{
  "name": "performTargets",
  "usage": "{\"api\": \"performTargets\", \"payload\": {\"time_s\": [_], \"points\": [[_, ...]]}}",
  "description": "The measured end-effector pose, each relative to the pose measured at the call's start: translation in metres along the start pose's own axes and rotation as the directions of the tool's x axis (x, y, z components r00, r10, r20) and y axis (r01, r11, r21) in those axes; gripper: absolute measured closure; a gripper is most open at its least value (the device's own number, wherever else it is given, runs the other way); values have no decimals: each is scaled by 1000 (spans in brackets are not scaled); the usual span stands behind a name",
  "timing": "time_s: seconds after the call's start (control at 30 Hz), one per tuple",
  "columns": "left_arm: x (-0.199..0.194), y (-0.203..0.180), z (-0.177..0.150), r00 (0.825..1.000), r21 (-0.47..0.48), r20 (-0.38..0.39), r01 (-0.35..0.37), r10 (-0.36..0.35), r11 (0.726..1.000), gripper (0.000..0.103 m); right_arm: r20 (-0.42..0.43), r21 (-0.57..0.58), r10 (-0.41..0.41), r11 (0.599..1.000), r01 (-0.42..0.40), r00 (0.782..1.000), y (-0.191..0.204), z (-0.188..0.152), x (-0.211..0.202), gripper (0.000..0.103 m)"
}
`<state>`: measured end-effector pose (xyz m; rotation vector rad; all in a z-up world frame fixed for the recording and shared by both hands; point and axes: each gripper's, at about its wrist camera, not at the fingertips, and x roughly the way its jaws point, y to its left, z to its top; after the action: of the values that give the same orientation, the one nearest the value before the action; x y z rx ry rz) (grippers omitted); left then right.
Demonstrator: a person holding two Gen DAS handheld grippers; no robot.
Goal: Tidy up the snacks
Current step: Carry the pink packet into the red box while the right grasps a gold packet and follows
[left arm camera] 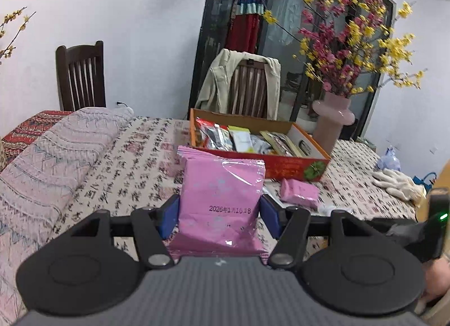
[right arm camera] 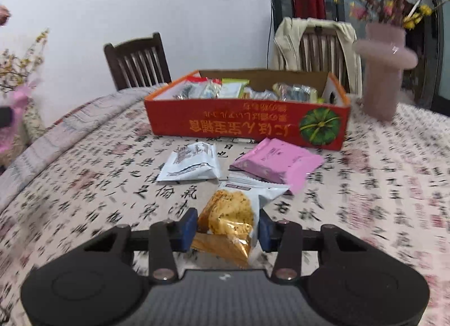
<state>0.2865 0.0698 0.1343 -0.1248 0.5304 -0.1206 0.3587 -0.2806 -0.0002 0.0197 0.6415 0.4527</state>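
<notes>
My left gripper [left arm camera: 220, 215] is shut on a pink snack packet [left arm camera: 222, 194] with a printed date, held above the table in front of the red snack box [left arm camera: 287, 167]. The box holds several packets; it also shows in the right wrist view [right arm camera: 247, 123]. My right gripper [right arm camera: 226, 227] is shut on a clear-and-white packet of golden biscuits [right arm camera: 229, 219], held low over the table. Another pink packet [right arm camera: 277, 161] and a white packet [right arm camera: 192, 164] lie on the cloth before the box. The pink one also shows in the left wrist view [left arm camera: 299, 189].
A pink vase [left arm camera: 333, 122] with flowers stands right of the box, and shows in the right wrist view [right arm camera: 384, 73]. Two dark wooden chairs [left arm camera: 80, 77] stand behind the table, one with a beige jacket [left arm camera: 216, 84]. White gloves [left arm camera: 398, 182] lie at the right. A folded cloth [left arm camera: 56, 151] lies left.
</notes>
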Motion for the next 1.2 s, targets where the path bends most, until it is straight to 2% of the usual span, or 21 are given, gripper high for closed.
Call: {"api": "performTargets", "payload": {"time_s": [0.23,0.5,0.67,0.83,1.0,1.2], "points": [[-12,-21,-2,999,19,25,24,-25,1000,41,118,-29,10,1000,-6,993,-8,1,-73,60],[7,-31,14,998,32,53,41,-43,999,41,166,-54,8,999,1,986,-15,16,-86,60],[47,-31,42,997,48,67,47,-50,998,41,186,-99,8,995,10,983,-14,51,-61,60],[102,-31,64,999,67,23,46,-47,997,41,193,-109,20,994,1,981,-20,95,-26,60],[162,-28,80,998,52,-35,58,-56,997,41,167,-155,16,988,10,986,-23,128,21,59],[225,-27,98,992,30,-103,82,-78,996,41,96,-134,18,991,-6,995,-31,154,96,59]]}}
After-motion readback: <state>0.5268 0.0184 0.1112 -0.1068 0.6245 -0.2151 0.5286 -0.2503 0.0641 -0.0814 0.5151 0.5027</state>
